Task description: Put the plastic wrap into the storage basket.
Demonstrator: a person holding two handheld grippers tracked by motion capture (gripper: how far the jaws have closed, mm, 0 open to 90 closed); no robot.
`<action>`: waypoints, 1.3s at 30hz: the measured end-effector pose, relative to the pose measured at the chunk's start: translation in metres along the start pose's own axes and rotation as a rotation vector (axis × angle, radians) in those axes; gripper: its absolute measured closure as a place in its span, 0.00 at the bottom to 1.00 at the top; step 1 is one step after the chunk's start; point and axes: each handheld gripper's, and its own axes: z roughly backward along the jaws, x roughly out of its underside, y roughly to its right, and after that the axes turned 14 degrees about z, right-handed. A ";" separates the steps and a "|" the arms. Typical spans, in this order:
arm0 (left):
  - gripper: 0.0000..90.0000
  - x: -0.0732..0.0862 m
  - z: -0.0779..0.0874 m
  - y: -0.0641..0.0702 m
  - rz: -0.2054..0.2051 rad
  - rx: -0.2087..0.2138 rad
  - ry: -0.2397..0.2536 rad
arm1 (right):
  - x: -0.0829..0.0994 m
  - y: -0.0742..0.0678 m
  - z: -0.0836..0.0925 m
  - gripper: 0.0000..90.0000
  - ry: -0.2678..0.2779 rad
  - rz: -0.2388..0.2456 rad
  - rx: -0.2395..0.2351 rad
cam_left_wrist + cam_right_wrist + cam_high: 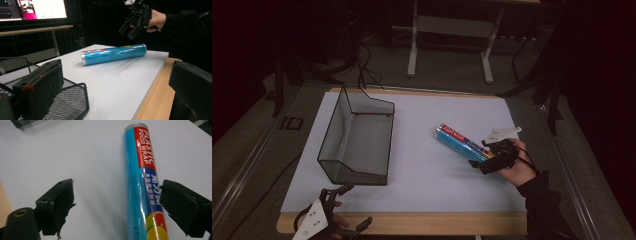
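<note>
A roll of plastic food wrap point(459, 140) in blue and red lies on its side on the white board point(422, 175), right of the middle. My right gripper point(479, 155) hovers open just above the roll's near end, held by a hand in a black sleeve. In the right gripper view the roll point(140, 182) runs up the picture close to the right jaw, and no pad touches it. My left gripper point(354, 206) rests open at the front left corner, nothing between its jaws. From the left gripper view the roll point(113, 53) lies far off, with the right gripper point(127, 33) above it.
A black wire mesh basket point(332, 130) stands on the board's left half, and its corner point(72, 100) is close to my left jaw. The board lies on a wooden table point(412, 222). A lit monitor point(42, 8) sits beyond the table.
</note>
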 end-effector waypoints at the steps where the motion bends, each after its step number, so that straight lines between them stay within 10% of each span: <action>1: 0.00 0.000 0.000 0.000 0.000 0.001 0.000 | -0.001 0.002 -0.002 0.13 -0.011 -0.004 -0.010; 24: 0.00 0.000 0.000 0.000 0.000 0.005 -0.006 | -0.012 0.042 -0.069 0.14 -0.288 -0.021 -0.121; 39: 0.00 0.001 0.000 0.000 0.000 0.005 -0.011 | -0.004 0.057 -0.105 0.19 -0.469 -0.003 -0.106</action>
